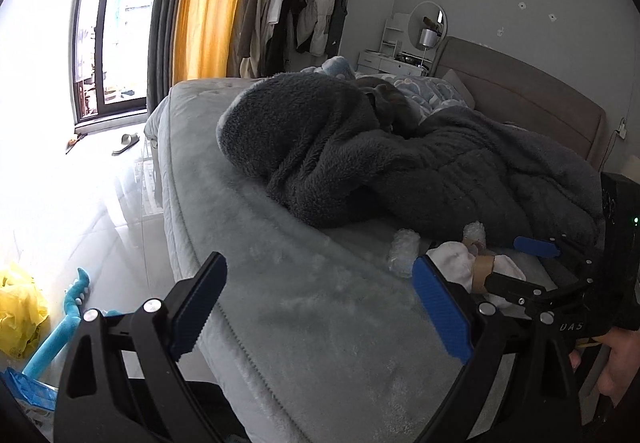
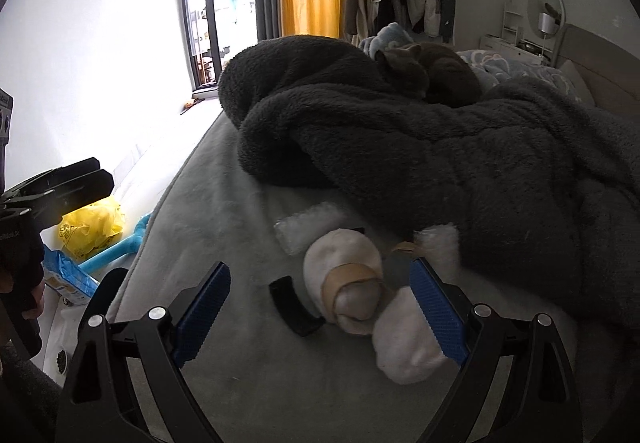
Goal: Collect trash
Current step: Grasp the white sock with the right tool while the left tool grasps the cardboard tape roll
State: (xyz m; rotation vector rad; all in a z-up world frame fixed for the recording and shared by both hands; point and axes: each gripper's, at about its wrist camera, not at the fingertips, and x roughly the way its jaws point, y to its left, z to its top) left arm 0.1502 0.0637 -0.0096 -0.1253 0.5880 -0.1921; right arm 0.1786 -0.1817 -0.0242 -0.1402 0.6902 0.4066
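A white foam bundle wrapped with brown tape (image 2: 352, 275) lies on the grey bed (image 2: 224, 203), with a second white piece (image 2: 404, 343) in front of it, a bubble-wrap piece (image 2: 304, 227) behind and a small black object (image 2: 294, 307) to its left. My right gripper (image 2: 320, 307) is open, its jaws on either side of the bundle, right pad (image 2: 438, 311) touching the white piece. My left gripper (image 1: 320, 307) is open over the bed edge, holding nothing. In the left wrist view the bundle (image 1: 460, 263) and right gripper (image 1: 516, 267) show at right.
A dark fleece blanket (image 2: 440, 147) covers the bed, with a grey cat (image 2: 432, 75) sleeping on it. On the floor left of the bed lie a yellow bag (image 2: 92, 227), a blue toy (image 2: 116, 251) and a blue packet (image 2: 66, 279). Window and clothes rack stand behind.
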